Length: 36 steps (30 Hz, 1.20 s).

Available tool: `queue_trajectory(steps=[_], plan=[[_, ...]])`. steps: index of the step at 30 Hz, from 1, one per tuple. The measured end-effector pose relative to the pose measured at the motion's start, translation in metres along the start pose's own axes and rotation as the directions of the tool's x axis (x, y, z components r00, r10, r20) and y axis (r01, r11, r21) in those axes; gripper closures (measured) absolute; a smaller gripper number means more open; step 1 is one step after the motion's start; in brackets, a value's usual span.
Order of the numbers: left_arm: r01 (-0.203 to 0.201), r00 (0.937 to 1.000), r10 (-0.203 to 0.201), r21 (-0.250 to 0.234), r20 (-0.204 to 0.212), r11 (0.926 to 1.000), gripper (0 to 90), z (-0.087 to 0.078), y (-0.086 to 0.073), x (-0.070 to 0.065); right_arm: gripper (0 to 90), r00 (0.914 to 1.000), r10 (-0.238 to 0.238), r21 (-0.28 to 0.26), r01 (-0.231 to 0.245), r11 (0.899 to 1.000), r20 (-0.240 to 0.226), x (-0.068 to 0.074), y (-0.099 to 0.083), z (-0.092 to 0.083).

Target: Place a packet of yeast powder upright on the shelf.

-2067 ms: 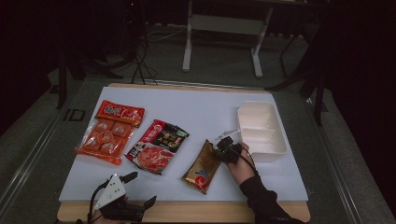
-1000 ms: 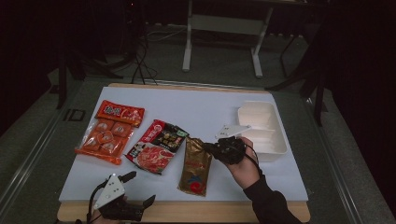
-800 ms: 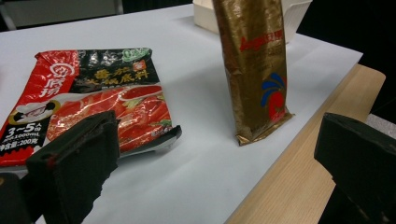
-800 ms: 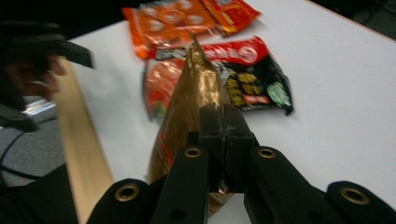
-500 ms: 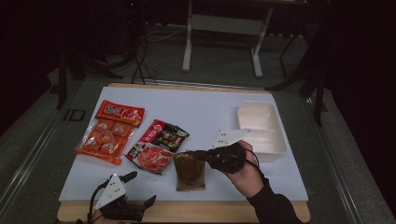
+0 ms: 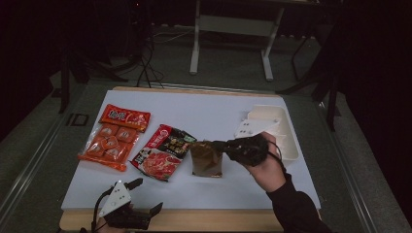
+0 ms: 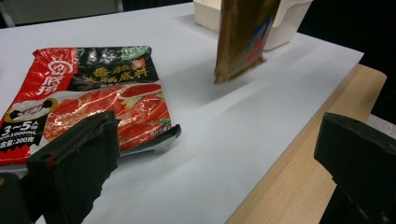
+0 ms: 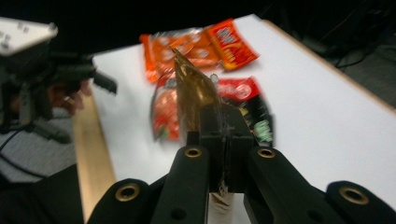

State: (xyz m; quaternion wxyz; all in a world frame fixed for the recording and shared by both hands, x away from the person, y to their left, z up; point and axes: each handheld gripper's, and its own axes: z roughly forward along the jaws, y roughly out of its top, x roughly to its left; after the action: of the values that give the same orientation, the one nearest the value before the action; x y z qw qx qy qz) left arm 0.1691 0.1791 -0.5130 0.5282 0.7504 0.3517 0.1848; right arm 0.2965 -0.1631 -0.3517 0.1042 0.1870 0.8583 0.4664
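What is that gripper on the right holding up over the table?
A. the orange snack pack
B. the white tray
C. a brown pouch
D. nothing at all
C: the right gripper is shut on the brown pouch, which hangs clear of the white table in the left gripper view.

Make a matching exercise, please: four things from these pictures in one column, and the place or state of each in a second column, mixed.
1. brown pouch
2. orange snack pack
3. white tray
4. left claw

a. open, at the near table edge
b. flat at the far left of the mat
c. hangs from the shut right claw
d. at the right edge of the mat

Pairs: 1-c, 2-b, 3-d, 4-a
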Motion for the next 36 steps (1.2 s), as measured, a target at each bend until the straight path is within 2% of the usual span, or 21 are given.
queue_trajectory(steps=[3, 10, 12, 16, 28, 36], plan=[[0.000, 1.0000, 0.000, 0.003, -0.003, 1.0000, 0.5, 0.000, 0.000, 0.000, 89.3, 0.9999, 0.008, -0.023, -0.008, 1.000, -0.006, -0.011, 0.006, -0.010], [0.004, 1.0000, -0.004, 0.011, -0.008, 0.9999, 0.5, 0.002, -0.001, -0.001, 89.2, 0.9990, 0.020, -0.046, -0.018, 0.999, 0.041, -0.038, 0.016, -0.027], [0.005, 0.9999, -0.004, 0.016, -0.014, 0.9999, 0.5, 0.001, -0.002, -0.002, 89.2, 0.9989, 0.033, -0.047, -0.031, 0.998, 0.032, -0.047, 0.016, -0.029], [0.014, 0.9996, -0.014, 0.013, -0.024, 0.9998, 0.5, -0.001, -0.003, -0.001, 89.3, 0.9955, 0.055, -0.056, -0.051, 0.997, 0.077, -0.062, 0.019, -0.035], [0.029, 0.9983, -0.029, 0.007, -0.051, 0.9996, 0.5, -0.011, -0.010, -0.004, 89.4, 0.9878, 0.071, -0.094, -0.058, 0.994, 0.138, -0.099, 0.030, -0.054], [0.052, 0.9964, -0.053, -0.007, -0.067, 0.9986, 0.5, -0.016, -0.013, -0.007, 89.4, 0.9778, 0.105, -0.116, -0.085, 0.990, 0.181, -0.131, 0.032, -0.066]])
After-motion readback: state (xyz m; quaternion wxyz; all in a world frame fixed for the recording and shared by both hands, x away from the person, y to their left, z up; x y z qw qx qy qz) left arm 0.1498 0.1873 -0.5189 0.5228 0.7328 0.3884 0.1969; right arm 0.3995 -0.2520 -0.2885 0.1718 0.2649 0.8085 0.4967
